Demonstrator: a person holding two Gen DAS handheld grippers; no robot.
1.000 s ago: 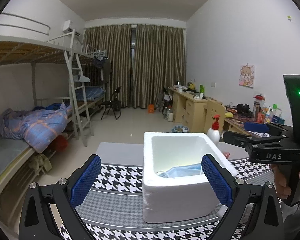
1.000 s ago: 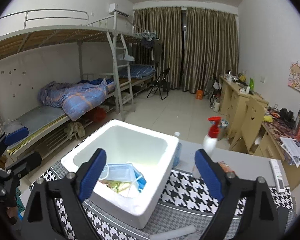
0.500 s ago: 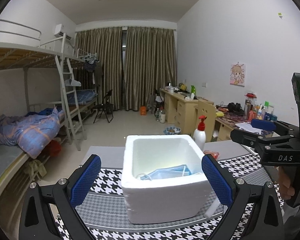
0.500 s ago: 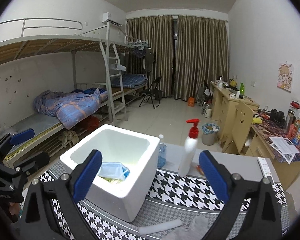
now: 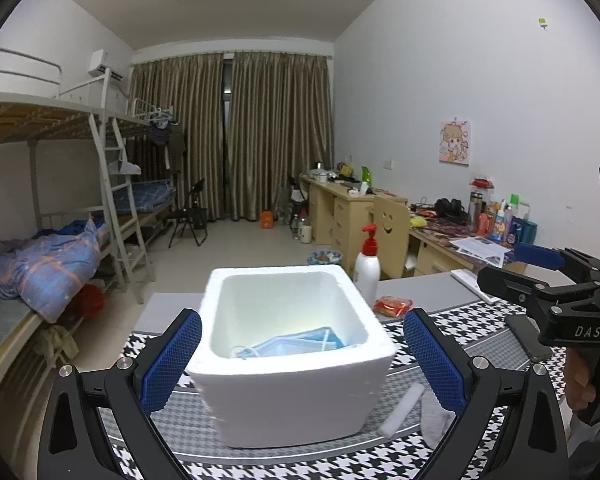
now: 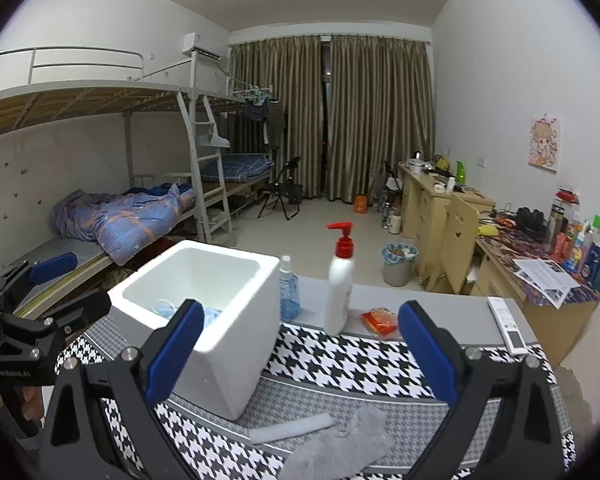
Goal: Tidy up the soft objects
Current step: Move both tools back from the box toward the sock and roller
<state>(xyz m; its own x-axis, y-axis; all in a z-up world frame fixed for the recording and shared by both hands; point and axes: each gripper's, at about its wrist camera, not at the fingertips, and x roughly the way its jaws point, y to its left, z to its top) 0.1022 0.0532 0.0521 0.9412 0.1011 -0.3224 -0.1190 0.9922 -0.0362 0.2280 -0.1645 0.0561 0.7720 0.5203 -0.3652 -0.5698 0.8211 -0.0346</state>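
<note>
A white foam box (image 5: pixel 296 360) (image 6: pixel 204 320) stands on the houndstooth cloth (image 6: pixel 340 364) with blue face masks (image 5: pixel 296 346) (image 6: pixel 168 308) inside. My left gripper (image 5: pixel 300 368) is open and straddles the box's near side, nothing held. Open and empty, my right gripper (image 6: pixel 300 356) hovers to the right of the box. A grey sock (image 6: pixel 344 448) (image 5: pixel 434 420) and a white foam roll (image 6: pixel 292 428) (image 5: pixel 402 410) lie on the cloth by the box's right side, below the right gripper.
A white pump bottle with a red top (image 6: pixel 340 280) (image 5: pixel 368 264), a blue spray bottle (image 6: pixel 289 292), a red snack packet (image 6: pixel 380 320) (image 5: pixel 392 305) and a remote (image 6: pixel 508 324) sit on the grey table behind. A dark phone (image 5: pixel 528 338) lies at the right. Bunk beds stand left, desks right.
Both grippers have drawn back and risen from the box. The sock and foam roll have come into view. The right gripper has swung right, off the box.
</note>
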